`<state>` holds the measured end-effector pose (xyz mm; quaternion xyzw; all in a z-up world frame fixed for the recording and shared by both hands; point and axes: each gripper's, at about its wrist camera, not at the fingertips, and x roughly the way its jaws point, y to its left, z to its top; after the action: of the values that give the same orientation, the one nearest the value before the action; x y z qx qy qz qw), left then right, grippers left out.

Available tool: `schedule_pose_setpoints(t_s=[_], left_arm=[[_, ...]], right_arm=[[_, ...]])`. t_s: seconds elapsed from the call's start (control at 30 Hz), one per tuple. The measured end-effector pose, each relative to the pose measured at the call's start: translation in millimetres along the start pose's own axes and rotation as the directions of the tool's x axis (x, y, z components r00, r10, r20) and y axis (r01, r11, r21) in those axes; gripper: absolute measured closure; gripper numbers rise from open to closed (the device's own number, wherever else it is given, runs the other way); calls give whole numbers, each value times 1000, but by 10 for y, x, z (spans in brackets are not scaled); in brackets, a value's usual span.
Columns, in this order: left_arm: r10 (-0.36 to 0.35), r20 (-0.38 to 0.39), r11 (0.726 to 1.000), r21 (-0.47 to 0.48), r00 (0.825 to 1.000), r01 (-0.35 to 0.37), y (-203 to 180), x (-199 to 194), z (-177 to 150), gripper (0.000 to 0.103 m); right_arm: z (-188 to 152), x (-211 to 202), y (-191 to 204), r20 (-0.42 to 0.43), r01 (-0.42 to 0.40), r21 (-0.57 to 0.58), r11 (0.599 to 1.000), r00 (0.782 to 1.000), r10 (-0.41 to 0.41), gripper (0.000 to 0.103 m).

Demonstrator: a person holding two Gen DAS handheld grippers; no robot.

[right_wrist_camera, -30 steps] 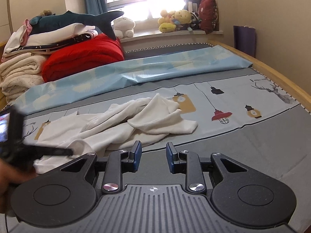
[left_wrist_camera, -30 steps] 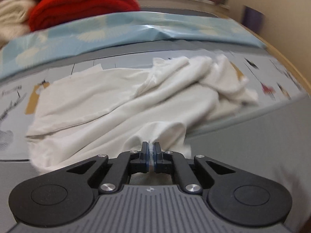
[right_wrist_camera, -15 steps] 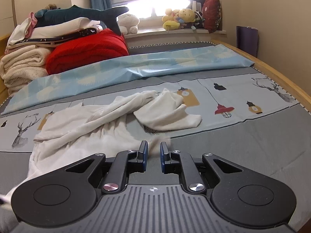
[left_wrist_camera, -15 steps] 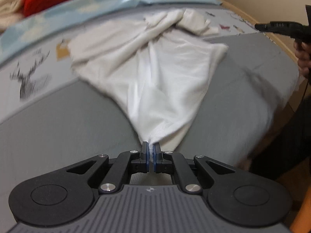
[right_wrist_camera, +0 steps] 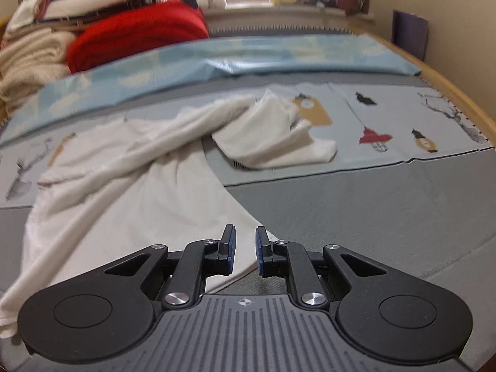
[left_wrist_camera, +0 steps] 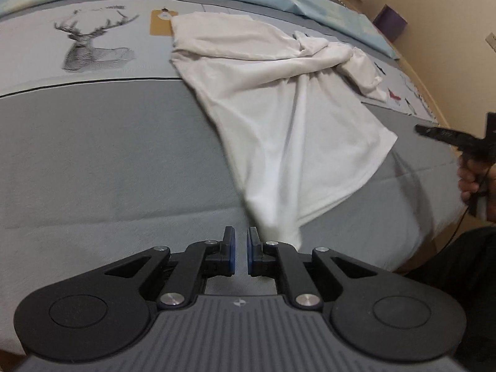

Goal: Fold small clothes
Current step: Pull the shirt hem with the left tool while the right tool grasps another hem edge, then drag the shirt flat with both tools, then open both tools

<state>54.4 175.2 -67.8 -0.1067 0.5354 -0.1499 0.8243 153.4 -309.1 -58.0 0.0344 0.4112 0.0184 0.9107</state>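
Spreading stage, no fold made yet

My left gripper (left_wrist_camera: pixel 241 249) has just let go, jaws slightly apart; my right gripper (right_wrist_camera: pixel 245 249) hangs empty, slightly apart, over the crumpled white cotton garment (right_wrist_camera: pixel 130 186) on the bed (right_wrist_camera: pixel 372 217).

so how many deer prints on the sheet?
2. One deer left of the garment in the left view; another at the right edge. Cloth may hide more.

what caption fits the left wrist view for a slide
Left claw open and empty beside the white garment spread over the grey bed cover.
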Motion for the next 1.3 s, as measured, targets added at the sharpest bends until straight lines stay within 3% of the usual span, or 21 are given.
schedule_pose_setpoints(t_s=[0.07, 0.17, 0.27, 0.37, 0.47, 0.53, 0.57, 0.6, 0.7, 0.87, 1.07, 1.17, 1.23, 1.3], left_arm=[[-7, -29, 1000, -28, 1000, 6, -57, 156, 64, 93], [5, -81, 992, -122, 997, -15, -109, 441, 251, 79], [-16, -107, 975, -222, 994, -8, -123, 616, 356, 73], [50, -178, 965, -245, 983, -93, -153, 794, 399, 72], [88, -228, 960, -239, 970, -144, -167, 898, 423, 72], [86, -234, 964, -225, 968, -140, -188, 917, 443, 74], [82, -231, 968, -212, 970, -133, -211, 914, 456, 82], [76, -226, 972, -199, 971, -122, -225, 916, 470, 97], [99, -185, 982, -143, 978, -126, -300, 857, 495, 99], [164, -88, 975, -138, 983, -175, -285, 582, 448, 100], [249, -56, 966, -55, 967, -252, -261, 254, 259, 100], [249, -84, 968, -13, 965, -251, -227, 198, 144, 100], [240, -129, 971, 35, 962, -237, -238, 223, 43, 100], [263, -167, 963, 102, 950, -249, -281, 283, 0, 99]], right_arm=[[23, 175, -3, -35, 11, 9, 1000, 999, -10, 89], [64, 434, -28, -88, 20, 33, 999, 996, -17, 88], [98, 665, -26, -127, 21, 38, 999, 992, -16, 75], [70, 901, -14, -189, 30, 26, 999, 982, -25, 64], [41, 1001, 35, -207, 40, -20, 999, 977, -44, 64], [39, 1010, 73, -205, 40, -53, 998, 978, -50, 68], [38, 1011, 87, -202, 38, -68, 997, 978, -51, 90], [39, 1005, 92, -206, 34, -80, 996, 977, -50, 103], [85, 906, 13, -196, 27, -41, 999, 980, -34, 103], [121, 470, -139, -143, 14, -32, 999, 990, -18, 103], [-80, -191, -393, -152, -29, -71, 997, 988, 18, 103], [-331, -360, -539, -261, -79, -97, 992, 964, 51, 103], [-575, -403, -577, -368, -120, -148, 982, 928, 58, 103], [-801, -414, -556, -446, -126, -245, 961, 895, 3, 103]])
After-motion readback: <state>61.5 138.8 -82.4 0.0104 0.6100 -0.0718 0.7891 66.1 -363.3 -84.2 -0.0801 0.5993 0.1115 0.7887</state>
